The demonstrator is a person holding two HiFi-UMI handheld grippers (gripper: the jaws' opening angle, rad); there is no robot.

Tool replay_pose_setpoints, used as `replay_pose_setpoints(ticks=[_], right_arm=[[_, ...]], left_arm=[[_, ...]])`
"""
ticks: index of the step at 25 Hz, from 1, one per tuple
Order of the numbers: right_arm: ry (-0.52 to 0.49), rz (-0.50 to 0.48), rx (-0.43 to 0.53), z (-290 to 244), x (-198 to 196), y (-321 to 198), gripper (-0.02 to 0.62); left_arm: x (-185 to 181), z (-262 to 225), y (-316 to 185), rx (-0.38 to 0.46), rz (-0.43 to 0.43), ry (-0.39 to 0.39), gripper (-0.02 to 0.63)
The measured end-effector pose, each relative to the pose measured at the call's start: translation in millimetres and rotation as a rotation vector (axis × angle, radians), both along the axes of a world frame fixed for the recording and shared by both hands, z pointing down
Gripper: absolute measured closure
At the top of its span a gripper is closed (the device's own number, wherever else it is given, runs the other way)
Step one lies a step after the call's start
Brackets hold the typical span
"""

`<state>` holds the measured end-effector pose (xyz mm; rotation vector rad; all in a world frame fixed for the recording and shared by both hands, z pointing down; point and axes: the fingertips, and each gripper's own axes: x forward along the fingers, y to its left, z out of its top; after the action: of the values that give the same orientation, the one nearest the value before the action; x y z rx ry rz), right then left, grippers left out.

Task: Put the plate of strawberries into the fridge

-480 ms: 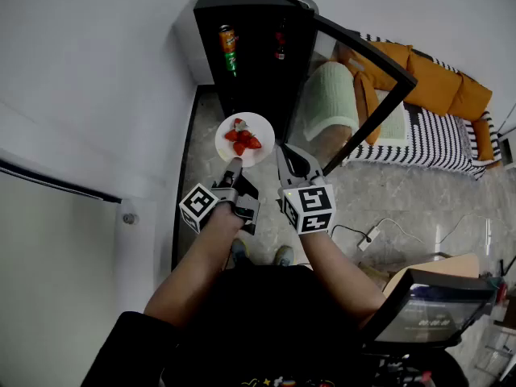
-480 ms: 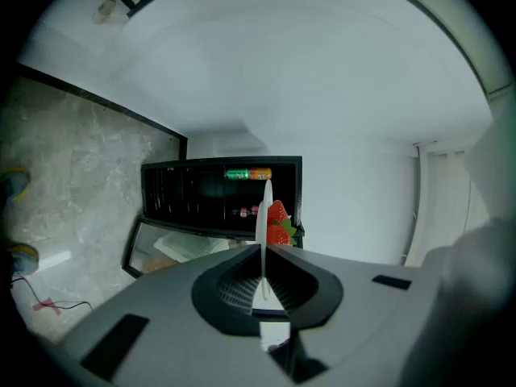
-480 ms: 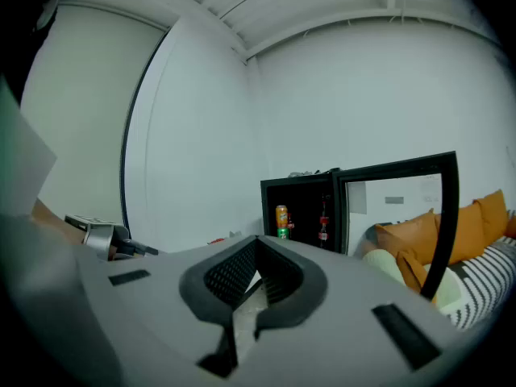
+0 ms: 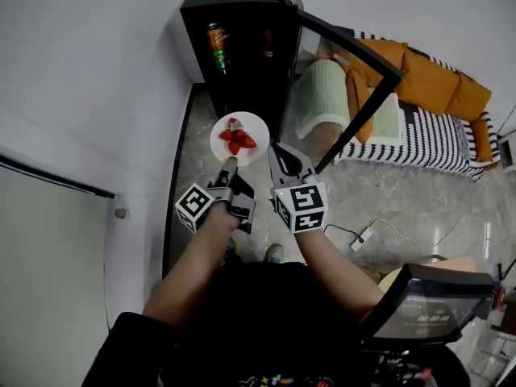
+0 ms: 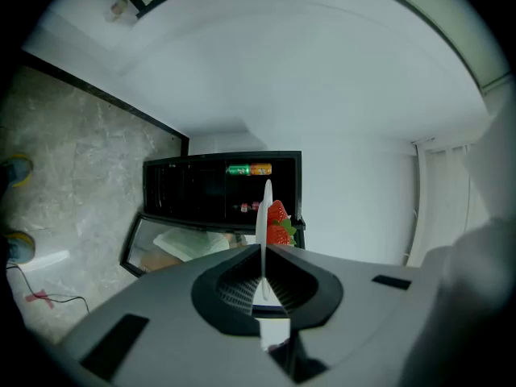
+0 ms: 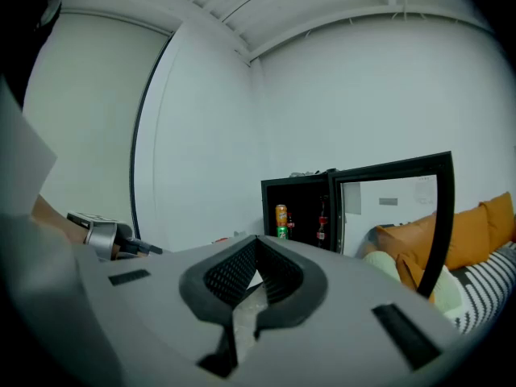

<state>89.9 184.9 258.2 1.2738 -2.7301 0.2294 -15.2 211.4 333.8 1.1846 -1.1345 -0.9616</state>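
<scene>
A white plate [image 4: 251, 126] with several red strawberries [image 4: 235, 140] hangs in the air just in front of the open black fridge [image 4: 242, 35]. My left gripper [image 4: 229, 166] is shut on the plate's near rim. In the left gripper view the plate [image 5: 263, 208] shows edge-on between the pads, with the strawberries [image 5: 278, 221] on its right side. My right gripper [image 4: 282, 156] hovers just right of the plate, beside the fridge door, shut with nothing in it. The right gripper view shows its jaws [image 6: 256, 244] meeting at the tips.
The fridge's glass door [image 4: 347, 75] stands swung open to the right. Drink cans [image 4: 216, 45] and bottles [image 4: 267, 42] stand inside the fridge. An orange sofa with a striped cover [image 4: 427, 95] lies to the right. A cable and plug [image 4: 363, 236] lie on the marble floor.
Both grippers and the plate have shifted slightly up and left in the head view, closer to the fridge opening. The left gripper's hold on the plate is unchanged.
</scene>
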Motion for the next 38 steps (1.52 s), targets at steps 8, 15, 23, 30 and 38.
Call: replay_pose_setpoints(ticks=[8, 15, 23, 30, 38], right_arm=[[-0.016, -0.027, 0.015, 1, 34, 10, 0.590], [-0.030, -0.044, 0.027, -2, 38, 19, 0.591], [-0.011, -0.051, 0.029, 3, 22, -6, 0.590], [0.000, -0.048, 0.030, 0, 5, -44, 0.589], [0.009, -0.061, 0.050, 7, 1, -43, 0.591]], left_arm=[[33, 4, 13, 0.003, -0.030, -0.011, 0.589], [34, -2, 19, 0.020, -0.036, -0.033, 0.589], [20, 4, -12, 0.020, -0.029, -0.016, 0.589], [2, 7, -51, 0.021, -0.024, -0.011, 0.589], [-1, 11, -56, 0.045, -0.026, -0.012, 0.589]])
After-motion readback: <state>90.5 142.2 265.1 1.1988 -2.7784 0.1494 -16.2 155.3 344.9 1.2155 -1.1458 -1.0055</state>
